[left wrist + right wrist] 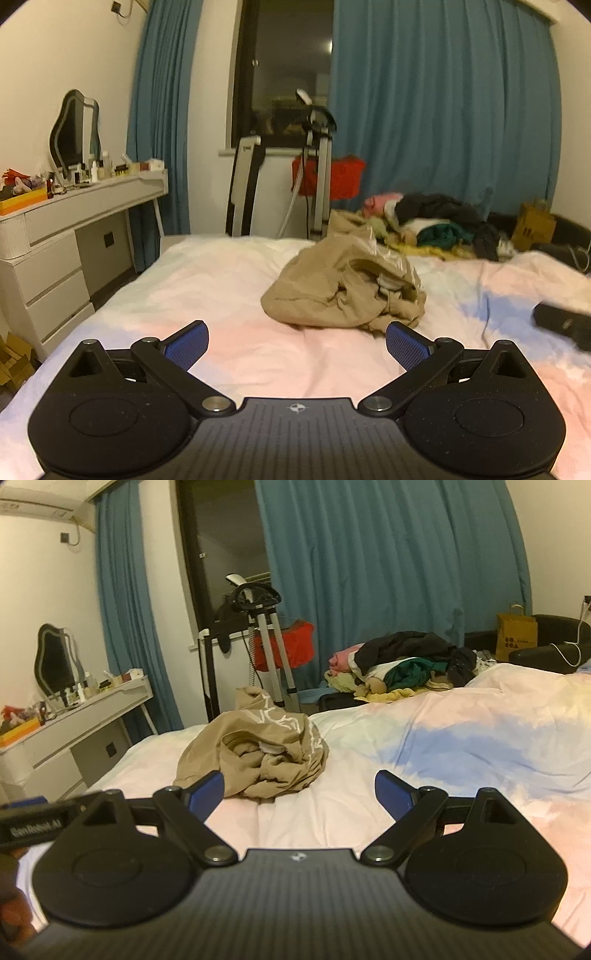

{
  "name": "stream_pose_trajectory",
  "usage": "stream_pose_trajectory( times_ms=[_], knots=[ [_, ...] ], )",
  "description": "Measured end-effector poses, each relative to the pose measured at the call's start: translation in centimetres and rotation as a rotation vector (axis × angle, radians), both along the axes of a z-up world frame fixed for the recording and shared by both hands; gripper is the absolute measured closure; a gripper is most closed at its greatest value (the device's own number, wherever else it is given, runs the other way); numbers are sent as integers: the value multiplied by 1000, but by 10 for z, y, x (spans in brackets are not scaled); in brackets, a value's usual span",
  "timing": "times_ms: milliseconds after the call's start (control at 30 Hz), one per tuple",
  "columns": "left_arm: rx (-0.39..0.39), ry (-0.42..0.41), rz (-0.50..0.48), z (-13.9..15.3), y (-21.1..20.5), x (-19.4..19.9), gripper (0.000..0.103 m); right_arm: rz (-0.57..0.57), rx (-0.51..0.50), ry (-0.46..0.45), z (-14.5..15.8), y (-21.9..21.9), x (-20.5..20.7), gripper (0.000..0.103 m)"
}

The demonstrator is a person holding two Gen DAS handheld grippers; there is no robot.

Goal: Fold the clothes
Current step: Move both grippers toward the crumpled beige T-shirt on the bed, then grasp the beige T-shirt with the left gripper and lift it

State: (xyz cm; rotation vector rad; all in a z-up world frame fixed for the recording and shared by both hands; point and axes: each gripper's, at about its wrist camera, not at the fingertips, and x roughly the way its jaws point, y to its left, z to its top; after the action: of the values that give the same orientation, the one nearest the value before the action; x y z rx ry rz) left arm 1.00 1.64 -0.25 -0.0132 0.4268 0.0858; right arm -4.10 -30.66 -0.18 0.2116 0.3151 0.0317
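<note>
The bed (229, 280), spread with a pale pink, white and blue sheet, fills the near ground, with teal curtains (443, 103) and a white dressing table (85, 206) (cluttered with bottles) beyond it on the far left. A heap of mixed clothes (436, 221) lies at the bed's far right, and the crumpled tan garment (343, 291) sits mid-bed with bare sheet around it. The left gripper (297, 345) and right gripper (299, 794) hover just short of it, both spread wide and empty.

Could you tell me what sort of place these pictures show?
Most likely a home bedroom: a bed with a crumpled tan garment on it, a dressing table with a mirror, and blue curtains.
</note>
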Motion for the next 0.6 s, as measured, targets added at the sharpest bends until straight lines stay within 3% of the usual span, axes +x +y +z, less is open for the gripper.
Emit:
stream_pose_trajectory(
  times_ms=[67,200,333,433,533,600],
  knots=[
    [31,13,13,7,-8,9,0,-9,-9,-3,9,-4,1,13],
    [57,28,-78,18,-27,38,0,-5,35,-13,29,-19,10,13],
    [83,79,-160,8,-54,85,0,5,43,-22,37,-39,23,13],
    [41,138,-150,-9,-66,120,1,-27,49,-25,22,-54,30,13],
    [4,190,-138,-30,-73,160,1,-68,100,42,-8,-68,42,13],
    [27,206,-126,-47,-78,187,4,-78,141,102,-30,-74,54,13]
  ],
)
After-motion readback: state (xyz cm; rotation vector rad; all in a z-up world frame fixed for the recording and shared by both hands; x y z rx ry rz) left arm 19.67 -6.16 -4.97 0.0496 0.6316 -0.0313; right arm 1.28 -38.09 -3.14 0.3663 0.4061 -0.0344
